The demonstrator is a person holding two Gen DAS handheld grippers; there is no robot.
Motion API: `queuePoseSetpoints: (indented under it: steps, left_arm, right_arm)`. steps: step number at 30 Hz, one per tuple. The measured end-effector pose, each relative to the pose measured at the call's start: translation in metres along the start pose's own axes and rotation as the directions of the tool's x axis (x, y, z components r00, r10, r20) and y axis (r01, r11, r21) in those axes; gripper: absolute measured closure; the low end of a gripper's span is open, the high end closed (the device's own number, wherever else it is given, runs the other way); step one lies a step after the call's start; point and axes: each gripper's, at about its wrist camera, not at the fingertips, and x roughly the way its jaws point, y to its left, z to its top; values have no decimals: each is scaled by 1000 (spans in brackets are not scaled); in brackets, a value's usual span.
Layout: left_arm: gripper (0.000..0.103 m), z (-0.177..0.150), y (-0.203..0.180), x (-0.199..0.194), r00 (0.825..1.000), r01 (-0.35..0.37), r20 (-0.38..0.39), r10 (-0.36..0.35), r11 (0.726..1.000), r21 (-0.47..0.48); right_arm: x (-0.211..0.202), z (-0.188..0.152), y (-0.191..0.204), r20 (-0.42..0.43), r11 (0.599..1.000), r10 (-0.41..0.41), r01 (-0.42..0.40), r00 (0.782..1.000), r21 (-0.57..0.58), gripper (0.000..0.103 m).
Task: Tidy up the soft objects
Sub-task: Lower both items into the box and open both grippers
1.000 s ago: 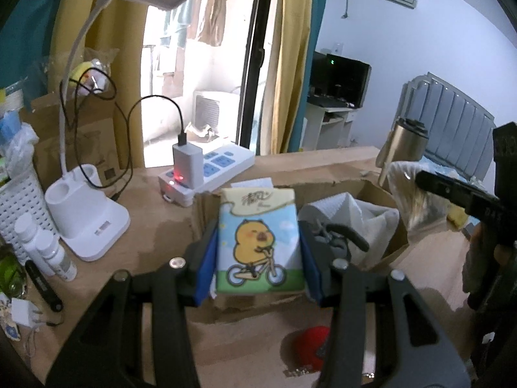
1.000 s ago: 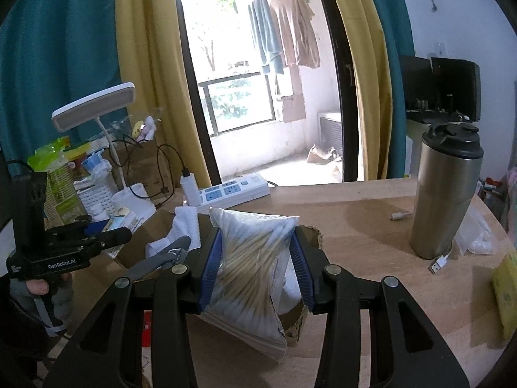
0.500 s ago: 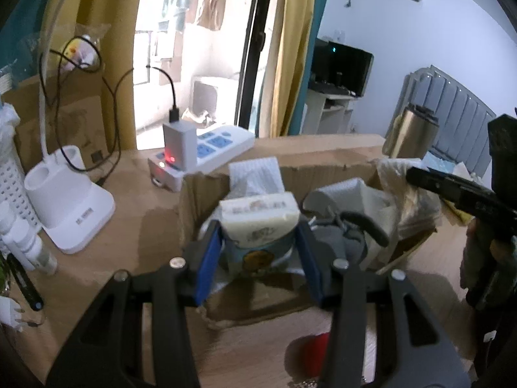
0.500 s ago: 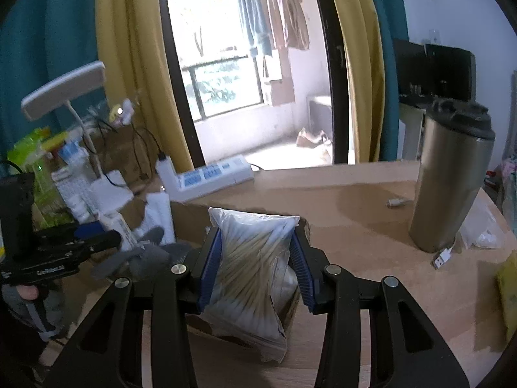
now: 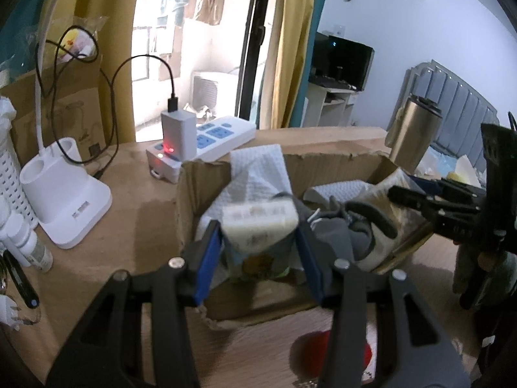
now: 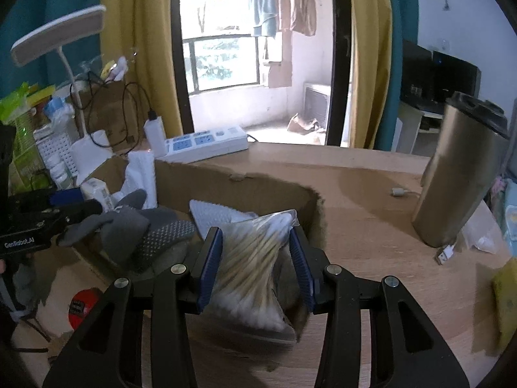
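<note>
Blue pads: flat, smooth plates lining both black plastic tools.
Left tool point(image 5: 258, 258): closed on the tissue pack point(image 5: 258, 226), a soft, squarish plastic-wrapped block with a pale top and a printed cartoon front, tipped forward and held low inside the cardboard box point(image 5: 200, 200).
Right tool point(image 6: 255, 265): clamped on the cotton swab bag point(image 6: 255, 258), a clear crinkled pouch pinched into a waist at the middle, wooden sticks bundled inside with white tips fanned at the bottom; it sits at the box's right end, its lower corner over the torn front edge.
Cardboard box: brown, matte, ragged torn rim, open top, standing on the worktop point(image 6: 371, 194).
Inside the box: a grey glove point(image 6: 129, 226) with a dotted grip palm, limp between the two held items; a white quilted cloth point(image 5: 258, 171) standing against the back wall.
Worktop: pale wood grain.
Behind the box: glossy white power strip point(image 5: 219, 135) with blue sockets, boxy charger plugged in.
Right side: brushed steel tumbler point(image 6: 458, 177), cylindrical, dark lid.
</note>
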Motion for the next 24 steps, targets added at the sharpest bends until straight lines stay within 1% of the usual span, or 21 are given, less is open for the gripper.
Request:
queuePoseSetpoints:
  steps: [3,5,7,9,10,11,12,13,15,18,22,24]
  left_arm:
    - [52,-1,0,0,1000,2,-2,-2,1000,1]
    - [52,0,1,-1,1000,10,-3,-10,1000,-3]
    - [51,1,2,-1,1000,29,-5,-30,1000,-9]
    - [49,1,3,-2,999,46,-6,-46,999,-13]
    - [48,2,2,-4,999,53,-1,-53,998,-13]
    - [40,2,1,-7,998,60,5,-59,998,-11]
    - [29,2,0,-10,998,65,13,-65,998,-11]
    - [27,3,-1,-13,997,74,20,-73,997,-13]
    - [27,3,-3,-19,996,81,28,-81,997,-8]
    - [26,3,-7,-30,997,68,46,-69,998,8]
    - [26,1,-5,-44,996,51,67,-51,999,-6]
    - [26,-1,-4,-51,996,43,76,-42,999,-13]
  right_arm:
    - [2,-2,6,-1,999,-25,25,1000,-36,57]
    - [1,-3,6,0,999,-13,13,1000,-30,52]
    - [0,-2,3,1,1000,9,-9,1000,-13,50]
    - [-2,-2,3,9,1000,19,-19,1000,-4,45]
    - [-4,-1,4,18,1000,23,-23,1000,-2,41]
    - [-7,-1,4,29,1000,22,-22,999,-3,37]
    - [-10,-1,5,40,1000,23,-23,999,-5,36]
    - [-12,-1,5,49,1000,26,-26,998,-5,36]
    - [-17,-1,4,66,1000,29,-29,997,0,36]
    - [-28,0,0,103,999,33,-35,994,18,36]
    - [-37,3,0,128,998,40,-46,991,42,35]
    - [-41,3,0,131,996,57,-65,990,57,35]
